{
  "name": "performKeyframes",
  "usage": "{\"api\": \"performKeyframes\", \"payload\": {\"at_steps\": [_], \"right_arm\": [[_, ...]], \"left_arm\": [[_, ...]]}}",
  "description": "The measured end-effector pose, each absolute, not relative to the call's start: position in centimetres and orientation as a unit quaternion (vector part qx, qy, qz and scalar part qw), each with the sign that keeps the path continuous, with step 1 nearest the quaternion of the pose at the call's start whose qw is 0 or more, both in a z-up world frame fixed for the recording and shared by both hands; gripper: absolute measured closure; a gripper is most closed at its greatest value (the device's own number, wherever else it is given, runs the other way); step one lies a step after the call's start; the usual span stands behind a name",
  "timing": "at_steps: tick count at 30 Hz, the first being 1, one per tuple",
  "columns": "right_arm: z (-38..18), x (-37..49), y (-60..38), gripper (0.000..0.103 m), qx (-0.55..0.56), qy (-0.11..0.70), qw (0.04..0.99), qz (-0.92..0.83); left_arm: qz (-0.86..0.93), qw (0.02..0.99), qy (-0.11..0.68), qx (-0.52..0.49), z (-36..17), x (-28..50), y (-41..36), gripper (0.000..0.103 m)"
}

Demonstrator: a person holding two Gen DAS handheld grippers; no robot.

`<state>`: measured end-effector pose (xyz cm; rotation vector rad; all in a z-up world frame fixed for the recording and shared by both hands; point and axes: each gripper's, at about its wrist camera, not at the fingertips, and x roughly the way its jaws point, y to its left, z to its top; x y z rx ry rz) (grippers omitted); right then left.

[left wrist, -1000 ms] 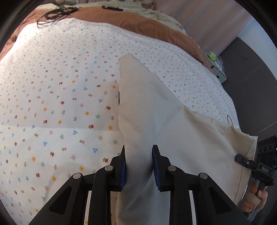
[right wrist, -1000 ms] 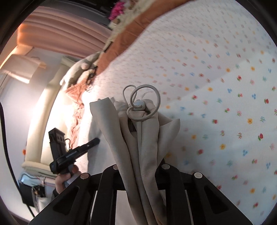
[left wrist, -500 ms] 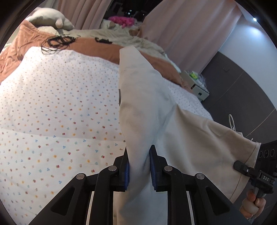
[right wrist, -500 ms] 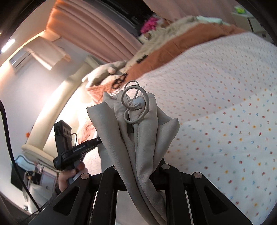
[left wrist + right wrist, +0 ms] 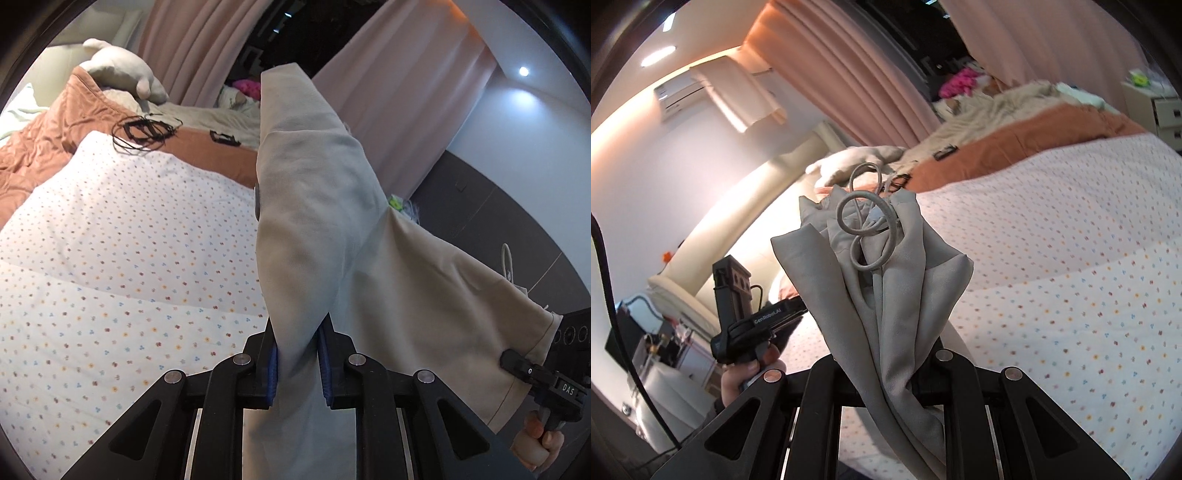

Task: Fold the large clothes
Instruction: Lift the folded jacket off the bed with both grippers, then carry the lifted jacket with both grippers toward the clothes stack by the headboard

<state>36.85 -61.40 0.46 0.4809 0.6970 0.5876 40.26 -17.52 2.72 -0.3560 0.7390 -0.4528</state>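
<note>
Holding the beige garment (image 5: 314,221) up off the bed (image 5: 110,240), the left gripper (image 5: 297,363) has its blue pads pinched onto a gathered edge of the cloth, which rises in a stiff peak ahead of the fingers and fans out rightward toward the right gripper (image 5: 554,380). That spread probably exists so the fabric hangs open between the two grips rather than bunching. A plush toy (image 5: 122,72) and black cables (image 5: 144,131) lie far up the bed, apart from the cloth.

From the right wrist, the right gripper (image 5: 886,373) clamps a thick bundle of pleats, seemingly the waistband end, since a looped drawstring (image 5: 866,229) sticks up there. The left gripper (image 5: 753,325) shows at the side, apart. The floral sheet (image 5: 1071,258) beneath looks like the likely laying surface.
</note>
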Motion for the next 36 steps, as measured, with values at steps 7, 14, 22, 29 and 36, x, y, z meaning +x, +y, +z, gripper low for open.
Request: {"api": "performKeyframes", "payload": {"at_steps": [7, 14, 22, 29, 36], "right_arm": [[5.0, 34.0, -57.3, 0.089, 0.199, 0.304, 0.876, 0.316], [7.5, 32.6, -52.5, 0.089, 0.184, 0.279, 0.870, 0.362], [8.8, 31.3, -46.3, 0.089, 0.177, 0.270, 0.852, 0.413], [10.4, 29.7, -40.8, 0.089, 0.165, 0.268, 0.839, 0.445], [11.9, 27.8, -34.9, 0.089, 0.138, 0.264, 0.828, 0.475]], "left_arm": [[-0.202, 0.913, 0.312, -0.168, 7.7, 36.3, -13.4, 0.085], [-0.170, 0.931, 0.279, -0.164, 11.9, 33.2, -8.3, 0.085], [-0.129, 0.944, 0.253, -0.168, 14.5, 29.5, -2.5, 0.086], [-0.100, 0.950, 0.240, -0.175, 15.7, 26.4, 2.4, 0.086], [-0.080, 0.954, 0.224, -0.181, 16.9, 24.7, 7.4, 0.087]]}}
